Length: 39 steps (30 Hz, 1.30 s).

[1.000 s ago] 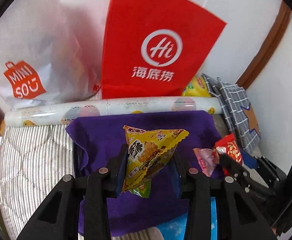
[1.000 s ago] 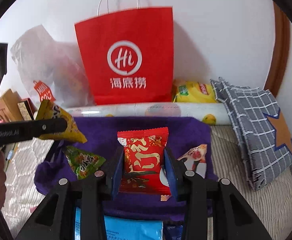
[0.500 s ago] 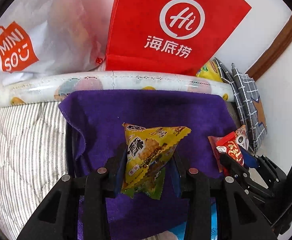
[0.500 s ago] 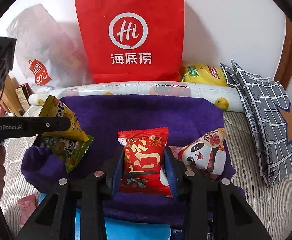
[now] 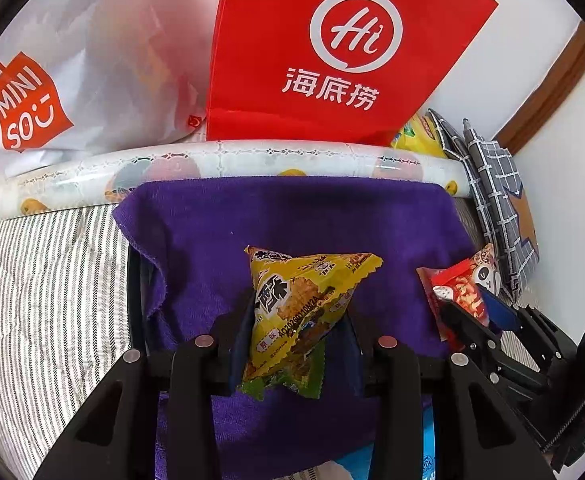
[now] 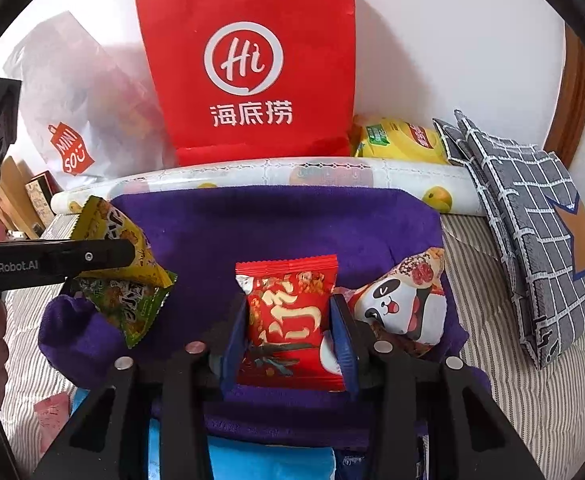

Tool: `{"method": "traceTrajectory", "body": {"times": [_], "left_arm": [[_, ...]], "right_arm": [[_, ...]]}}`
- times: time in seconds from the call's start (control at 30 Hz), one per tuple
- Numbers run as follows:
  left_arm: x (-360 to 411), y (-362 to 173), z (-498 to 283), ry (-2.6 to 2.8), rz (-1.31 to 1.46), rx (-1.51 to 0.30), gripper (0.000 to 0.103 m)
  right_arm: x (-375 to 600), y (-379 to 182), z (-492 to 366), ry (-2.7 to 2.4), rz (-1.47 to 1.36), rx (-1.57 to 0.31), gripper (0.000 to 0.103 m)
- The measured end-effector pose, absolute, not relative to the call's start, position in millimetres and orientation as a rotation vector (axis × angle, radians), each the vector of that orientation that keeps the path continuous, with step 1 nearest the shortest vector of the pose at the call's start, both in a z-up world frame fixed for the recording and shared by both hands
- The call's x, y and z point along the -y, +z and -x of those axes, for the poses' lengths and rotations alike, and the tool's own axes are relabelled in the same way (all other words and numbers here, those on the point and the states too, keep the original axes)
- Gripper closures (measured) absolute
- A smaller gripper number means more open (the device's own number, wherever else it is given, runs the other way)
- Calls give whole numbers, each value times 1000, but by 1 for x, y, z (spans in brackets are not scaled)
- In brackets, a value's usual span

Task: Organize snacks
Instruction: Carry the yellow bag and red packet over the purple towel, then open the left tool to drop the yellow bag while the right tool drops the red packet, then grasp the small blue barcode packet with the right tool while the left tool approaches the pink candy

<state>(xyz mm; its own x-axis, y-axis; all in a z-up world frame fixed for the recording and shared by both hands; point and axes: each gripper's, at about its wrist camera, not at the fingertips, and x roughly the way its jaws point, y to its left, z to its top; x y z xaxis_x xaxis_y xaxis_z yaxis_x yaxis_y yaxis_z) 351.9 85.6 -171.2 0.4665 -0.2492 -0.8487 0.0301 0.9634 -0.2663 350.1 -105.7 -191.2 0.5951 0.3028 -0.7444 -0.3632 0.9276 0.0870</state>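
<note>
A yellow snack packet [image 5: 300, 304] is clamped in the left gripper [image 5: 296, 344] above the purple towel [image 5: 292, 220], with a green snack packet [image 5: 288, 376] seen just beneath it. A red snack packet [image 6: 290, 320] is clamped in the right gripper [image 6: 288, 344], beside a panda-printed packet [image 6: 400, 308] lying on the towel.

Yellow snack packet [image 5: 296, 304] and red snack packet [image 6: 290, 316] upright above purple cloth [image 5: 292, 216].

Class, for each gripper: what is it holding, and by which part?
Left gripper: yellow snack packet, pinched across its lower half. Right gripper: red snack packet, gripped by both side edges.
</note>
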Motion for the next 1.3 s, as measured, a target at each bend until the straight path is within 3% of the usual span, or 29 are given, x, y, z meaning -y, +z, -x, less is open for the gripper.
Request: {"method": "traceTrajectory", "body": {"times": [0.13,0.23,0.33,0.47,0.73,1.13,1.3], "left_arm": [[-84,-171,-351,-173,220,-1084,54],[-81,-168,-346,-182,217,-1075,48],[-79,-159,-336,-192,228,-1050,39],[-74,-146,-320,-197,219,-1035,35],[-64,-124,-278,-138,185,-1013,26],[-73,-105,-196,-218,284,-891,26],[-76,-111,-175,-184,251,-918,26]], "right_arm": [[106,-187,-346,399,74,-827,38],[111,-181,-342,382,62,-816,36],[119,-174,-335,354,44,-818,28],[132,-163,-317,285,60,-803,21],[166,-139,-272,79,109,-749,15],[216,-145,-211,75,120,-787,15],[229,-159,-200,143,42,-835,17]]}}
